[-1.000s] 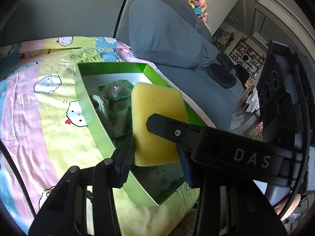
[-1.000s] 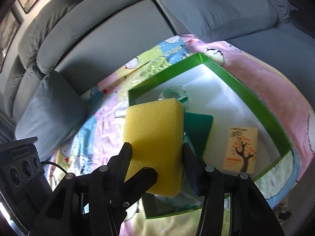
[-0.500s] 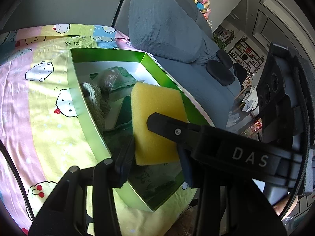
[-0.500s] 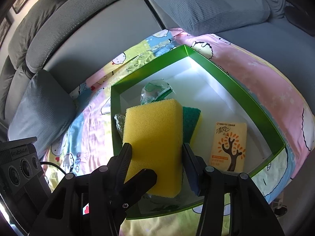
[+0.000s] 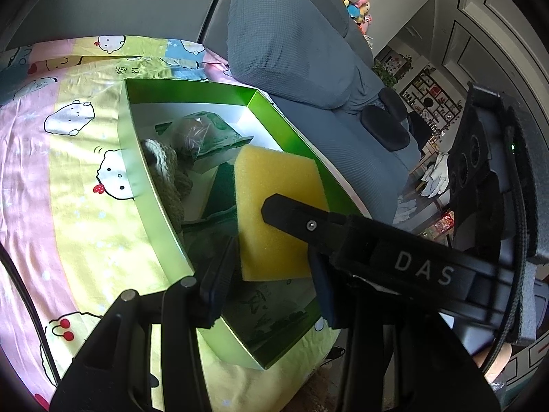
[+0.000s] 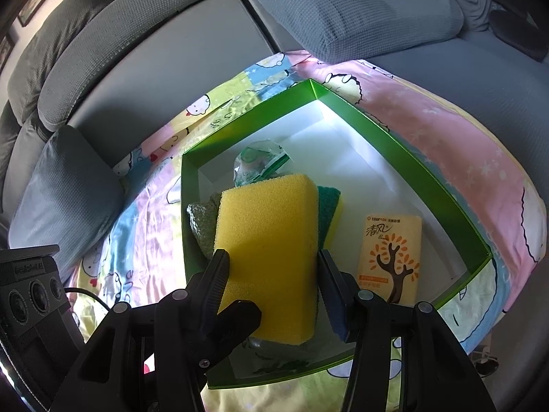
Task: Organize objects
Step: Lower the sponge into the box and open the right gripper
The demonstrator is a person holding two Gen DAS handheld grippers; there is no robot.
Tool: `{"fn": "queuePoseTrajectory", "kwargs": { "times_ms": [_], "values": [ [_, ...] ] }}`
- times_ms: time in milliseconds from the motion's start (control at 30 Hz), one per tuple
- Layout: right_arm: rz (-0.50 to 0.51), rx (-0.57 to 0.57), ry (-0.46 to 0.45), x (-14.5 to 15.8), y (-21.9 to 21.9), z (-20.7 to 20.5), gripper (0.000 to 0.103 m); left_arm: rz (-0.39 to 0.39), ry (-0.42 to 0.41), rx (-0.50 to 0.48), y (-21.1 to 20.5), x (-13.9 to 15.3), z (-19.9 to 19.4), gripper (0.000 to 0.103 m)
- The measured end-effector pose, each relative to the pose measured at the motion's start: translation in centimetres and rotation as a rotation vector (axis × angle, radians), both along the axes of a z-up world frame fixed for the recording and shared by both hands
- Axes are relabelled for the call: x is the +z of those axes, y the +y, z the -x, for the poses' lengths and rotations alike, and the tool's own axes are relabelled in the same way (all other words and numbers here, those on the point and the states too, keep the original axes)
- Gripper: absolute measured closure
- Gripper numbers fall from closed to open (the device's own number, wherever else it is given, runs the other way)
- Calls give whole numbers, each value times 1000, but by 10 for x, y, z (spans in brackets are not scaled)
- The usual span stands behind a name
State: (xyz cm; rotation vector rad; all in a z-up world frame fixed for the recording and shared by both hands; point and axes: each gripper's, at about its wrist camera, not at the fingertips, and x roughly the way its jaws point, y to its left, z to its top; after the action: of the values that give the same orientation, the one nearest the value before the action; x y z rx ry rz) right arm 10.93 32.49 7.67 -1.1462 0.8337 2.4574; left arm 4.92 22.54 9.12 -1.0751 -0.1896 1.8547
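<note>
A yellow sponge (image 6: 271, 261) is clamped between the fingers of both grippers at once. My right gripper (image 6: 271, 274) is shut on its near end. My left gripper (image 5: 271, 267) is also shut on the sponge (image 5: 278, 213), and its finger (image 6: 233, 322) crosses the right wrist view. The sponge hangs over the near part of an open green box (image 6: 384, 127) with a white floor. Inside the box lie a green-topped sponge (image 6: 331, 206), a clear wrapped packet (image 6: 260, 164), a grey-green knitted cloth (image 6: 202, 226) and an orange tissue pack (image 6: 391, 257).
The box (image 5: 151, 185) lies on a pastel cartoon-print sheet (image 6: 473, 151) spread over a grey sofa. Grey cushions (image 6: 360, 10) stand behind and a grey pillow (image 6: 65, 185) lies to the left. A black cushion (image 5: 387, 127) lies on the sofa seat beyond the box.
Both grippers have carried the sponge lower and further over the box. The box and the things in it appear larger and closer.
</note>
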Motion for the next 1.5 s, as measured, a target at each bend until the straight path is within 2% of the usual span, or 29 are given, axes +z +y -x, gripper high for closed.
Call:
{"fn": "queuePoseTrajectory", "kwargs": {
  "times_ms": [500, 667, 800, 933, 1067, 1167, 1300, 1433, 1467, 1500],
  "values": [
    [-9, -59, -5, -1, 8, -4, 50, 7, 17, 1, -5, 6, 1, 62],
    [-53, -109, -1, 6, 9, -9, 50, 18, 17, 8, -10, 10, 2, 60],
    [-76, -108, 23, 15, 7, -14, 50, 9, 40, 32, -18, 19, 1, 48],
    [-93, -100, 21, 20, 3, -14, 50, 5, 50, 50, -25, 25, 1, 40],
    [-83, -85, 52, 27, 1, -18, 50, -1, 68, 77, -34, 33, 1, 26],
    [-94, -91, 60, 31, -1, -21, 50, -12, 73, 92, -42, 40, 2, 23],
    [-107, -96, 84, 38, -3, -26, 39, -38, 73, 124, -53, 48, 3, 14],
    [-121, -95, 95, 44, -7, -29, 37, -40, 73, 130, -59, 55, 2, 11],
    [-128, -94, 100, 46, -8, -30, 34, -32, 73, 132, -59, 57, 2, 4],
    [-134, -94, 106, 48, -9, -31, 28, -29, 75, 133, -60, 58, 1, 1]
  ]
}}
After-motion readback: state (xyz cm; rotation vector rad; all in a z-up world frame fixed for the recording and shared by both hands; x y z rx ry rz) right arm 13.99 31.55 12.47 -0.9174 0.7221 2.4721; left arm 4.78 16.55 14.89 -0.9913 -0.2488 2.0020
